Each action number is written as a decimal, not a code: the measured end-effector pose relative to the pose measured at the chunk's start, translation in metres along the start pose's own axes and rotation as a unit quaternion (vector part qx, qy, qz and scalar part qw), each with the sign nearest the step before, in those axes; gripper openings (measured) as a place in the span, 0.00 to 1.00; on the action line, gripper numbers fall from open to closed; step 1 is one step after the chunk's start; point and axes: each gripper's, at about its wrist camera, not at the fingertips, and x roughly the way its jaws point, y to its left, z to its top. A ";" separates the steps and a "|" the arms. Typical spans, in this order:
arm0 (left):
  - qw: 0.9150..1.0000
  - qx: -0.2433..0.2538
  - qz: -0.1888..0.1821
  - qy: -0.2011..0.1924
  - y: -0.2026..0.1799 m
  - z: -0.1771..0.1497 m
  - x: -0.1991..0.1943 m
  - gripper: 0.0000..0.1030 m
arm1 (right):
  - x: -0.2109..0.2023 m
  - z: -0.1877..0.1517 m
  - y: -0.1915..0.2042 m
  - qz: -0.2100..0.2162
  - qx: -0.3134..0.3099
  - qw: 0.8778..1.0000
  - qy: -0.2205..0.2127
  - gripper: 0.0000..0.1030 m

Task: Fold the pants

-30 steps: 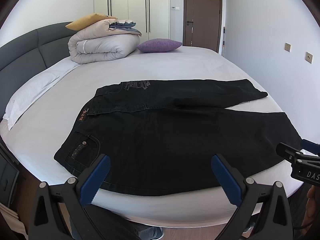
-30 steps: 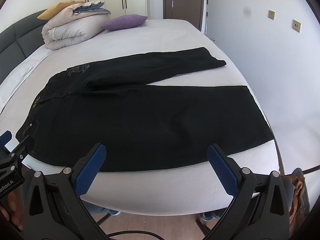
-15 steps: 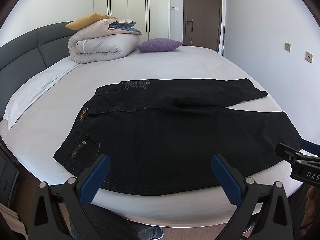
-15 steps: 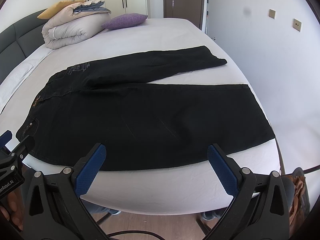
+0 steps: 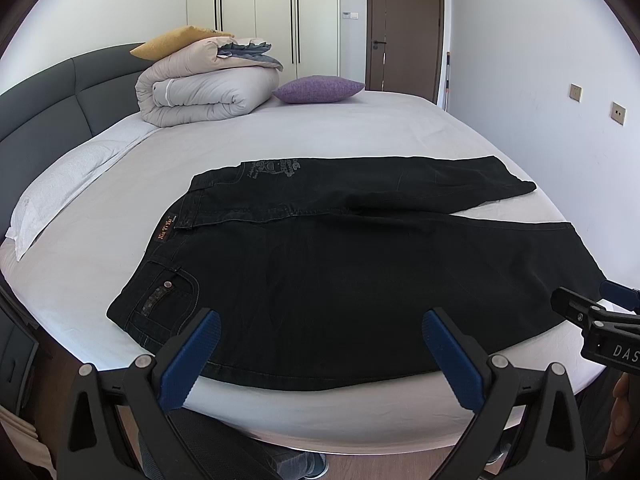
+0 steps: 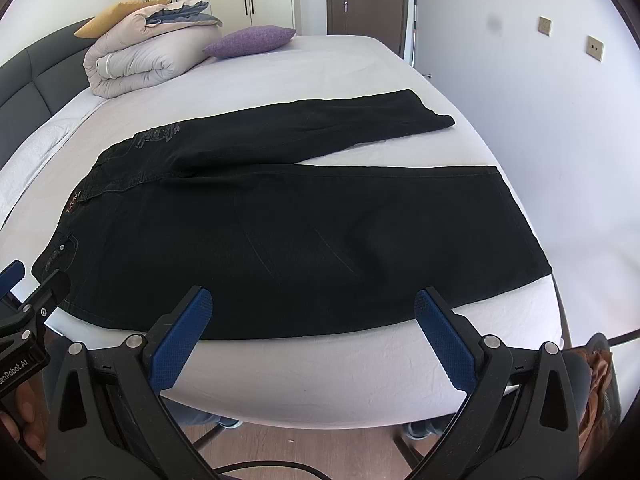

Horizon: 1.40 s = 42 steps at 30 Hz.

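Black denim pants (image 5: 360, 272) lie flat, legs splayed, on white-sheeted bed (image 5: 320, 136); left gripper (image 5: 320, 344) and right gripper (image 6: 312, 320) hover wide open, empty, and should pinch near leg's waistband and hem edges squarely.

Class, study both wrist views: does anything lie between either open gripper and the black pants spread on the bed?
Nothing visible does. The left gripper and right gripper are both open at the bed's near edge, with only bare sheet before the pants. The duvet and purple pillow sit far behind.
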 end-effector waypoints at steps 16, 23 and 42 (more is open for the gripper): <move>1.000 0.000 0.000 0.001 0.000 0.001 0.000 1.00 | 0.004 -0.018 0.009 0.000 0.001 1.000 0.002 1.00; 1.000 0.000 0.000 0.001 0.000 0.001 0.000 1.00 | 0.004 -0.017 0.007 0.001 0.001 1.000 0.002 1.00; 1.000 0.009 0.011 -0.011 -0.007 -0.013 0.006 1.00 | 0.005 -0.020 0.009 0.006 0.002 1.000 0.009 1.00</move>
